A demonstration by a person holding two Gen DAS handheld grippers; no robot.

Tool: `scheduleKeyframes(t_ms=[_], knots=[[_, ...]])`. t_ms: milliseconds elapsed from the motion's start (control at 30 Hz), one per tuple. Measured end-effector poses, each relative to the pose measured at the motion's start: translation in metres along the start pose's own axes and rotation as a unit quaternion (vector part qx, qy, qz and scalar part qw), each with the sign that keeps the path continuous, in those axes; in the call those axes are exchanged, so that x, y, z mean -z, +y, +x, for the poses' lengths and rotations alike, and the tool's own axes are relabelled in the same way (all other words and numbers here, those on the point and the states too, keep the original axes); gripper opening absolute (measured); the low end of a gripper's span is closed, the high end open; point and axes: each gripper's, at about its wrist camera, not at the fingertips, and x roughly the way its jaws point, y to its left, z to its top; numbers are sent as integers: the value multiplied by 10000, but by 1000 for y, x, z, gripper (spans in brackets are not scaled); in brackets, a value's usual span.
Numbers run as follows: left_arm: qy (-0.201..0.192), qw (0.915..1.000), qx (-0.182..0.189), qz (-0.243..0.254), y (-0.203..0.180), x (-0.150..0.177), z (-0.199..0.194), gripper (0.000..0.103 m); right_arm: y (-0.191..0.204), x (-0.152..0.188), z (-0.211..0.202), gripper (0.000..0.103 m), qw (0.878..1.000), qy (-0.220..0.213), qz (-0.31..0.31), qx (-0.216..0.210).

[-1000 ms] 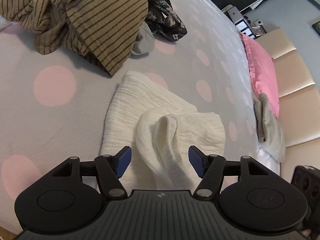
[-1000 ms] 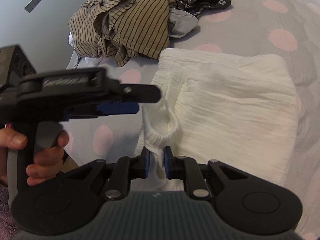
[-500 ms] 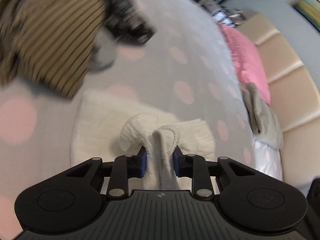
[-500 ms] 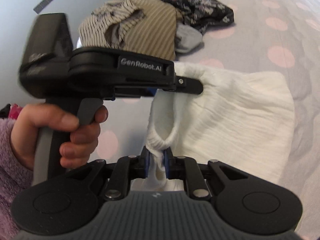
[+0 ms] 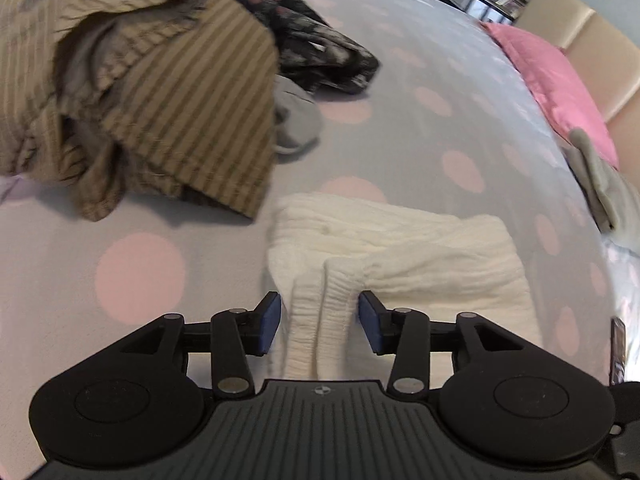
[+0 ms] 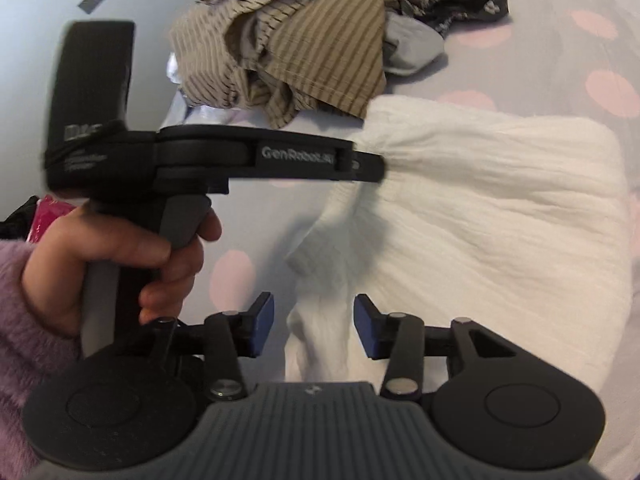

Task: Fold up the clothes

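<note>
left hand-held gripper [image 5: 319,323]: jaws opening, blue pads spread with a gap on each side of the ribbed fold of the white garment [image 5: 400,256] that lies between them; the pads do not press on the cloth
right hand-held gripper [image 6: 314,327]: jaws opening too, pads apart, a rumpled edge of the white garment between them, not pinched
left hand [image 6: 132,256]: seen from the right wrist view, wrapped round the grey grip of the left hand-held gripper, whose black body reaches sideways to the near left edge of the white garment; a fuzzy purple sleeve [image 6: 24,344] covers the wrist
white garment: folded into a rough rectangle, lying flat on the bed [image 5: 140,272], with a narrow ribbed part doubled over at the edge nearest both grippers
striped brown garment [image 5: 168,92]: crumpled heap just beyond the white garment, to its far left, close to its corner; whether they touch I cannot tell
grey cloth [image 5: 296,120]: small, tucked against the striped heap, beyond the white garment
dark floral garment [image 5: 320,52]: bunched further beyond the white garment, behind the grey cloth
bed: pale lilac cover with pink dots, under the white garment
pink pillow [image 5: 556,84]: well apart from the white garment, far right, by a beige padded headboard [image 5: 600,52]
</note>
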Motion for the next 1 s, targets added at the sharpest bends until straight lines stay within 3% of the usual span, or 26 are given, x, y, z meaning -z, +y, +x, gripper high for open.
scheduleKeyframes(t_ms=[167, 367, 467, 633, 800, 933, 1000], knots=[[-181, 9986, -189, -451, 13, 2, -21, 41, -15, 9, -36, 52, 9987, -214, -71, 466], [-135, 9989, 176, -411, 6, 16, -41, 51, -43, 20, -73, 51, 9903, -368, -180, 1325], [-51, 9996, 256, -101, -7, 26, -43, 51, -55, 33, -79, 51, 9898, -386, -196, 1358], [312, 9992, -99, 226, -21, 39, -26, 50, -69, 57, -72, 51, 9893, -219, -114, 1436], [720, 9956, -450, 407, -23, 49, -6, 32, -84, 75, -56, 51, 9893, -94, 200, 1443], [915, 9936, -527, 395, -18, 54, 5, 33, -94, 78, -49, 54, 9897, -88, 347, 1388], [805, 9948, -510, 372, -19, 54, 0, 37, -98, 79, -53, 54, 9900, -97, 522, 1304]])
